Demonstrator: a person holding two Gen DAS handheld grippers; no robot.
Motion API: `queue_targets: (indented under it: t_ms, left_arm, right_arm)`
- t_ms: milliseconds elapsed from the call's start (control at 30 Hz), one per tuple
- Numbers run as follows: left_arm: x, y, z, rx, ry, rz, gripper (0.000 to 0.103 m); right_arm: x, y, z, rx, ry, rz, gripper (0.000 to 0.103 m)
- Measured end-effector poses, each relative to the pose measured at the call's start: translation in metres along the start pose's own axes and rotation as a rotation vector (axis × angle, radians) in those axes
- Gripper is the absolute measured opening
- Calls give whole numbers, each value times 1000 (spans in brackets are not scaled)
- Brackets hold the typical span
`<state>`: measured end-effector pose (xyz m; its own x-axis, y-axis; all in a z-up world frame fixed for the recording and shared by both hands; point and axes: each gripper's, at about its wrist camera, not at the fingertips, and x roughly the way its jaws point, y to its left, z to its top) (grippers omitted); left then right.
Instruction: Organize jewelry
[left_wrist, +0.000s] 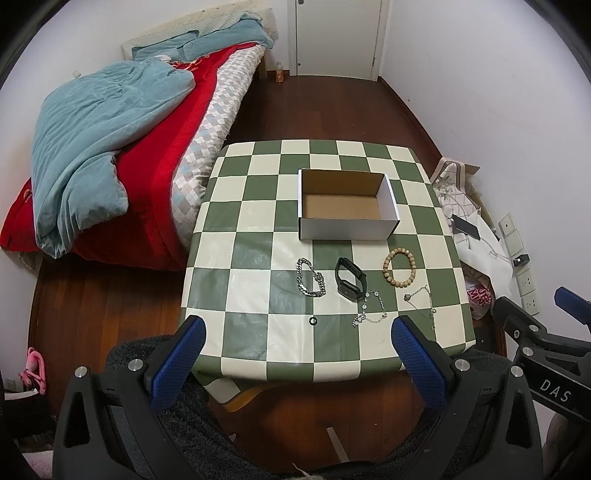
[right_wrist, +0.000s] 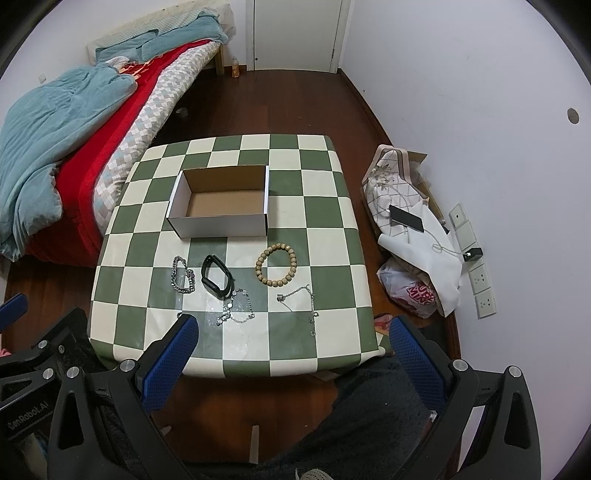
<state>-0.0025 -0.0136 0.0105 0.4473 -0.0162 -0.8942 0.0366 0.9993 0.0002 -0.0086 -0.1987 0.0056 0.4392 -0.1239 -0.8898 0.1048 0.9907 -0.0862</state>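
An open, empty white cardboard box (left_wrist: 347, 225) (right_wrist: 221, 225) stands mid-table on the green-and-cream checkered cloth (left_wrist: 251, 343) (right_wrist: 332, 221). In front of it lie a thick silver chain bracelet (left_wrist: 309, 277) (right_wrist: 182, 275), a black smartwatch band (left_wrist: 349, 283) (right_wrist: 217, 279), a wooden bead bracelet (left_wrist: 399, 266) (right_wrist: 276, 264), a thin silver chain (left_wrist: 370, 309) (right_wrist: 236, 308) and a fine necklace (left_wrist: 422, 301) (right_wrist: 300, 306). My left gripper (left_wrist: 299, 326) is open and empty, above the table's near edge. My right gripper (right_wrist: 293, 326) is open and empty, likewise; it also shows in the left wrist view (left_wrist: 532, 321).
A bed with a red cover and blue quilt (left_wrist: 110, 155) (right_wrist: 55, 122) lies left of the table. Bags, cloth and a phone (right_wrist: 406, 218) are piled on the floor at the right, by wall sockets (right_wrist: 476, 258). A small black ring (left_wrist: 313, 321) lies near the table's front.
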Motion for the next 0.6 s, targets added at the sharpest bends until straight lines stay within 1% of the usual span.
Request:
queue_targets:
  t_ms: [500, 600]
  left_arm:
    - [-1, 1, 0, -1, -2, -2, 102]
    - [-1, 2, 0, -3, -1, -3, 102]
  right_arm:
    - [-1, -1, 0, 2, -2, 1, 103]
    - [-3, 0, 5, 1, 0, 1, 103]
